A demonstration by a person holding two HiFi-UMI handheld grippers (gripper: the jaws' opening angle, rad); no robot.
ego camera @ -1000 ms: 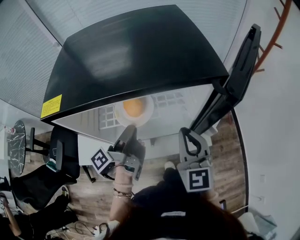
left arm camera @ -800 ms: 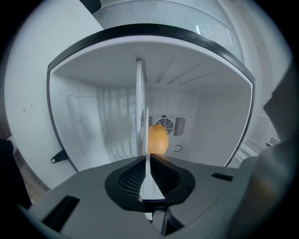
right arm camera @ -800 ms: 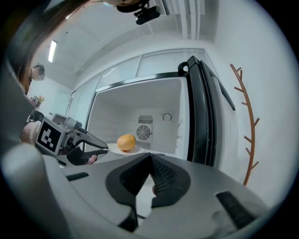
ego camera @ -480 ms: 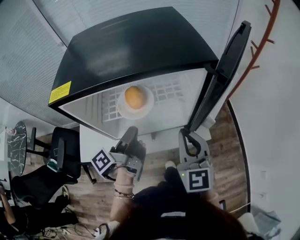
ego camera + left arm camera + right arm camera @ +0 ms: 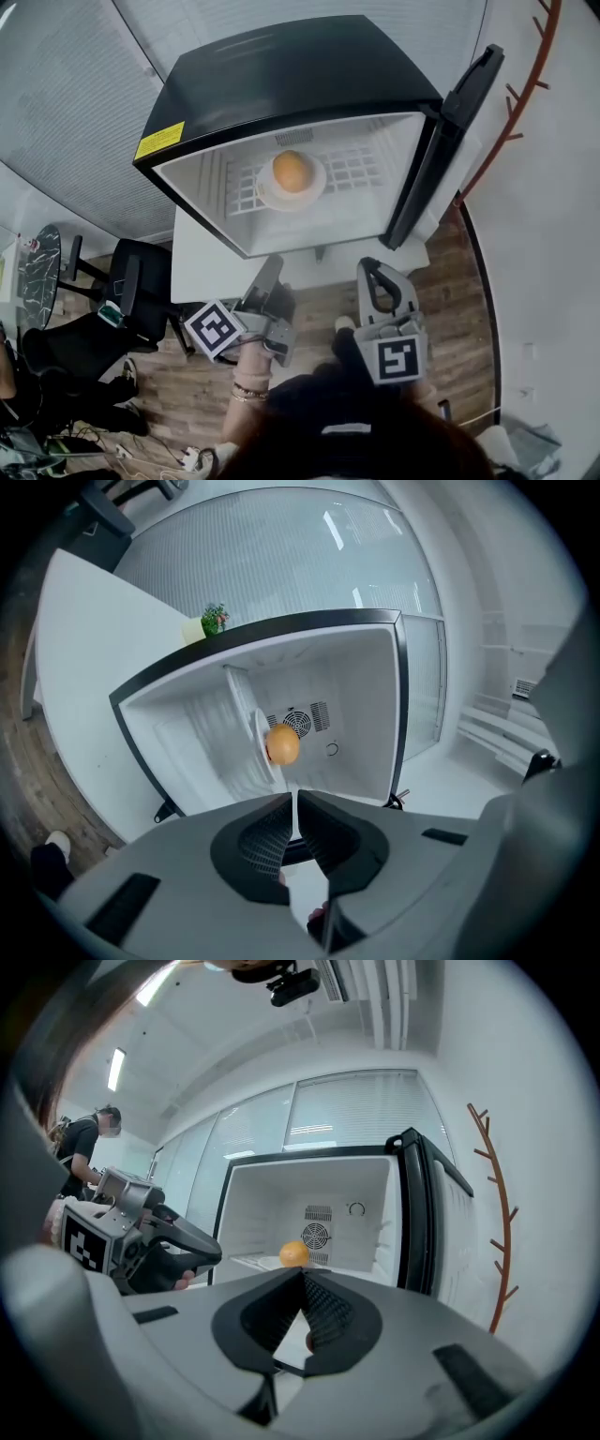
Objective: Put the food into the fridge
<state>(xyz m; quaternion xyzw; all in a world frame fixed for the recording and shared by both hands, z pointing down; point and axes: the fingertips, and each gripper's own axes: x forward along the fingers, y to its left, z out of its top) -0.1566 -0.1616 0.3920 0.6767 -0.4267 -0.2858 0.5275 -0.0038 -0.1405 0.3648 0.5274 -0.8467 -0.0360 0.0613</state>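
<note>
Withdrew left gripper [image 5: 273, 265] from fridge [image 5: 281, 75] mouth; now apart from it. Backed off view as well, exposing whole interior around orange [image 5: 292, 172] on plate [image 5: 317, 185].

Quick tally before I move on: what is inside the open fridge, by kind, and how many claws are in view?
Round orange fruit: 1
Round white plate under it: 1
White wire shelf: 1
Claws, both shut and empty, outside the fridge: 2 (left claw, right claw)
Total: 5
</note>
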